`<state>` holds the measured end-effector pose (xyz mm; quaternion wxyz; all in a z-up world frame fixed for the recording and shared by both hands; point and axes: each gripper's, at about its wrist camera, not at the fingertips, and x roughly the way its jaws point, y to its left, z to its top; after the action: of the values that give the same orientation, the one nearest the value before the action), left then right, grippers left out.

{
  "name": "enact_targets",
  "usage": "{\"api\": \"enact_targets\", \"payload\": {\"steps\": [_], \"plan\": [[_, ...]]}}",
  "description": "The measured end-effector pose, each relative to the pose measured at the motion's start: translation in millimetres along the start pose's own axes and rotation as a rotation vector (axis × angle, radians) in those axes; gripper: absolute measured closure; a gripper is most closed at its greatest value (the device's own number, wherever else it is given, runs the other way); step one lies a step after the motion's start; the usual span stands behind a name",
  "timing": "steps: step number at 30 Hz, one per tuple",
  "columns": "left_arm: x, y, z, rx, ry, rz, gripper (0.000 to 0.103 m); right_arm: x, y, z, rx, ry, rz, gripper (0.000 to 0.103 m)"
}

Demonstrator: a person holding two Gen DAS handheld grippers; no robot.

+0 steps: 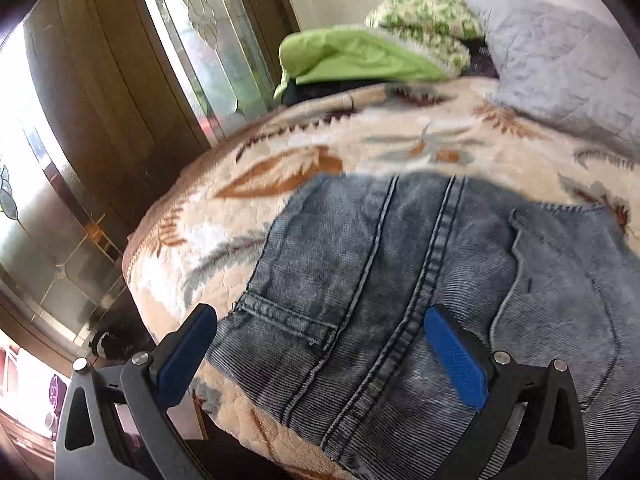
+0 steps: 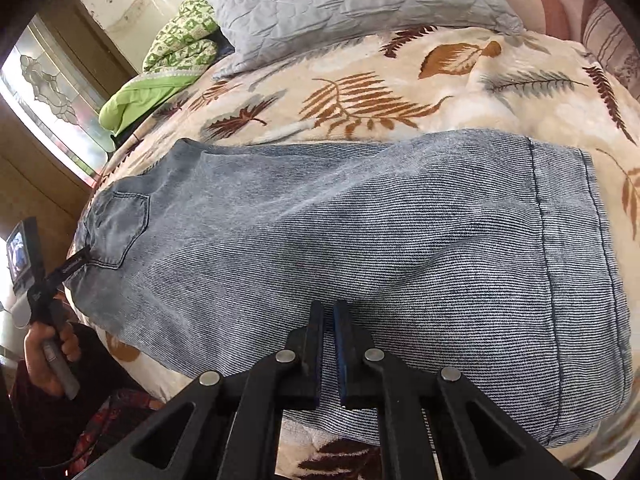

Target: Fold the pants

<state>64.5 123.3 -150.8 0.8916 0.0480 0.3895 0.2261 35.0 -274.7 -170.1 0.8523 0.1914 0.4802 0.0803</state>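
Bare blanket [image 2: 400, 64] beyond the jeans [image 2: 360, 220]; pillow [image 2: 340, 4] blocks farther back.

Daylight enters through the window [image 1: 36, 128], which is overexposed to white glare. The left wrist view shows motion blur on the pillows [image 1: 424, 12]. Both views curve strongly, with dark vignetted corners.

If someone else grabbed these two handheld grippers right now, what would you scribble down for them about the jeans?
Left gripper: open, over the waistband end of the jeans, holding nothing.
Right gripper: fingers together over the leg; whether it pinches fabric is not clear.
Jeans lie along the leaf-print blanket, back pocket up, hem at the far right.
They look doubled leg over leg. Left: fold hem end toward waistband.
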Motion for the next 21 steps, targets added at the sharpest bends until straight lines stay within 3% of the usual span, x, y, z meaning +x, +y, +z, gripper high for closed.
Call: {"api": "enact_targets", "payload": {"steps": [6,11,16,18,21], "plan": [[-56,-16,-1,0.084,-0.248,0.003,0.0,1,-13,-3,0.074,0.009,0.059,0.095],[-92,-45,-12,0.186,-0.327,-0.153,0.0,3,-18,-2,0.121,0.01,0.096,0.094],[-103,-78,-31,0.326,-0.234,-0.444,0.0,4,-14,-2,0.101,0.0,0.083,0.094],[-96,-91,-38,0.362,-0.154,-0.518,0.0,5,-15,-2,0.106,-0.002,0.088,0.094],[-80,-104,-48,0.385,-0.048,-0.549,0.0,6,-19,-2,0.127,-0.002,0.105,0.094]]}}
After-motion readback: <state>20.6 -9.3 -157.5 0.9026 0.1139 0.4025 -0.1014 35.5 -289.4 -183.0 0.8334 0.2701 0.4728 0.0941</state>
